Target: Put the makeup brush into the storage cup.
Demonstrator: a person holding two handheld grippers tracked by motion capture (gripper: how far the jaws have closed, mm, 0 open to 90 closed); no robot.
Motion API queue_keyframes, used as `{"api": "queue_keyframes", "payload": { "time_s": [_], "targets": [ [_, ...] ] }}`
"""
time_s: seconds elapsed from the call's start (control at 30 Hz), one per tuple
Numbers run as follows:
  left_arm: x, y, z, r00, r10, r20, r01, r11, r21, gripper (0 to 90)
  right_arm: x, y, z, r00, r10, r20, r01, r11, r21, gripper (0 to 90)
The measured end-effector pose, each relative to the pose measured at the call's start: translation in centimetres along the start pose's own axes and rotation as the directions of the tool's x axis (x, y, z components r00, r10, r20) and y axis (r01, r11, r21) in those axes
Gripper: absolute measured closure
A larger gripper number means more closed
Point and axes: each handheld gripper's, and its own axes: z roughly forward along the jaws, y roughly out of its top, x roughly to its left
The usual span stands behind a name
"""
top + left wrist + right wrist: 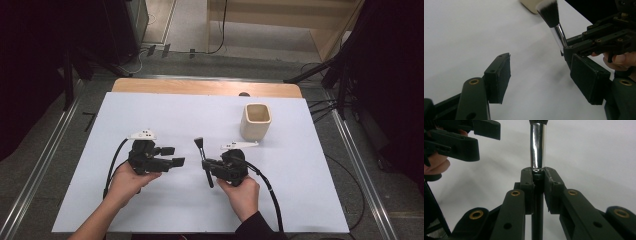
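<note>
Right gripper (539,173) clenched on the makeup brush (538,147); left gripper (544,77) wide apart, grasping nothing

White-topped wooden table (150,107) on grey floor (40,155), dark curtains (30,60) either side, pale wooden shelving (300,15) beyond.

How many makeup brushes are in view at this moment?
1. The makeup brush is clamped in the right gripper near the table's middle, bristles pointing away from the person toward the beige cup. The cup's inside is not fully visible, so more could be hidden there.
</note>
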Motion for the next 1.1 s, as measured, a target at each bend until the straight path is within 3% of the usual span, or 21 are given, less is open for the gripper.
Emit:
{"api": "queue_keyframes", "payload": {
  "time_s": [0.5,0.8,1.1],
  "targets": [
    [-0.5,0.8,1.3,0.9968,-0.072,0.037,0.072,0.9973,-0.01,39.3,0.9,-0.7,0.3,0.9987,0.051,-0.002,-0.051,0.995,-0.088,79.8],
    [-0.8,1.0,2.3,0.9932,-0.111,0.036,0.111,0.9936,-0.019,44.5,1.2,-1.0,0.8,0.9977,0.066,-0.015,-0.067,0.994,-0.089,79.8],
    [-1.0,1.2,3.2,0.9848,-0.163,0.061,0.164,0.9861,-0.024,51.2,1.5,-1.0,1.1,0.9974,0.069,-0.024,-0.07,0.993,-0.092,79.8]
  ]
}}
